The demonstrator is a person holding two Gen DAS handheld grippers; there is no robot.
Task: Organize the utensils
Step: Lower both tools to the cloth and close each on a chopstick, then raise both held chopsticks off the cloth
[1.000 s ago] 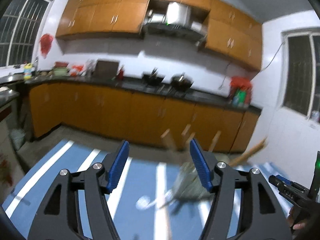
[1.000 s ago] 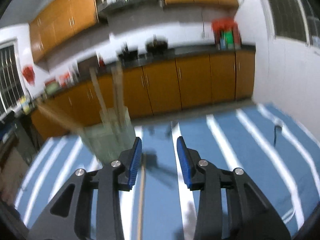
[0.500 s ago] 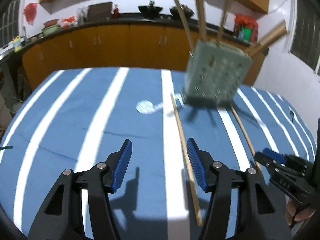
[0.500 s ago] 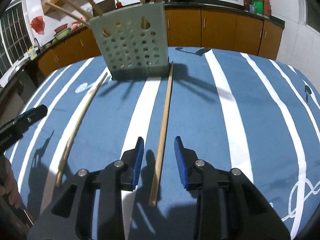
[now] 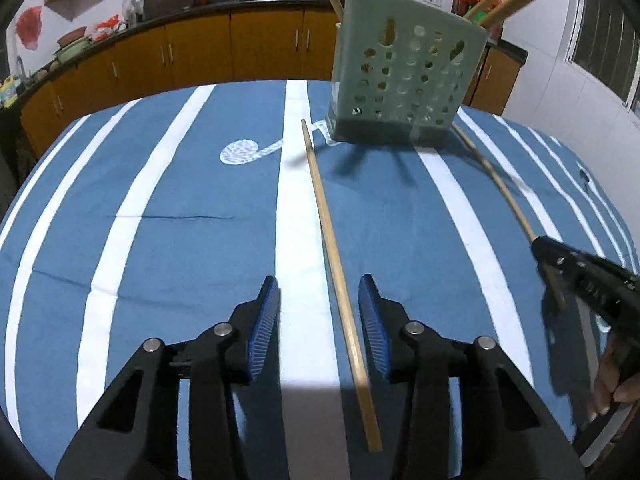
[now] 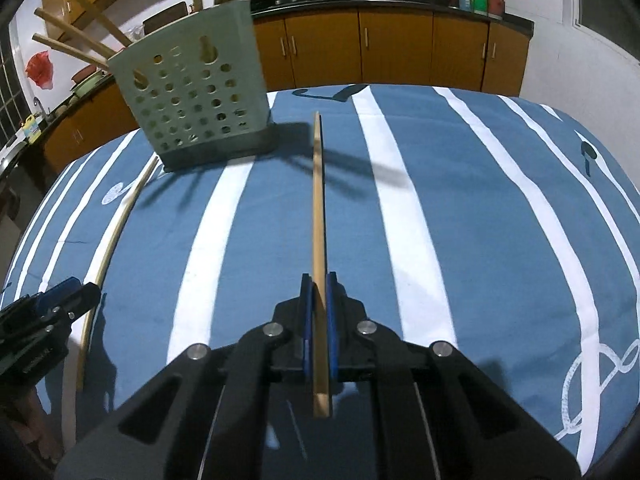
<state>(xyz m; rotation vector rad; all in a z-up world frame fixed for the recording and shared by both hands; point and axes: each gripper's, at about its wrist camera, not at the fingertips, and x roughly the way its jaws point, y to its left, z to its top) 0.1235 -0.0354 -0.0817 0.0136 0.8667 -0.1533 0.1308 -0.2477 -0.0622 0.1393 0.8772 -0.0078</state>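
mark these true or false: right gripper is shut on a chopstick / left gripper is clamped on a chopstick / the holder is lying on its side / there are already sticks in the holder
1. The right gripper is shut on a chopstick. True.
2. The left gripper is clamped on a chopstick. False: the stick lies between its pads, which do not touch it.
3. The utensil holder lies on its side. False: it stands upright on the striped cloth.
4. Sticks already stand in the holder. True.

Only the perforated holder [image 6: 192,100] stands on the open striped tablecloth [image 6: 480,220].
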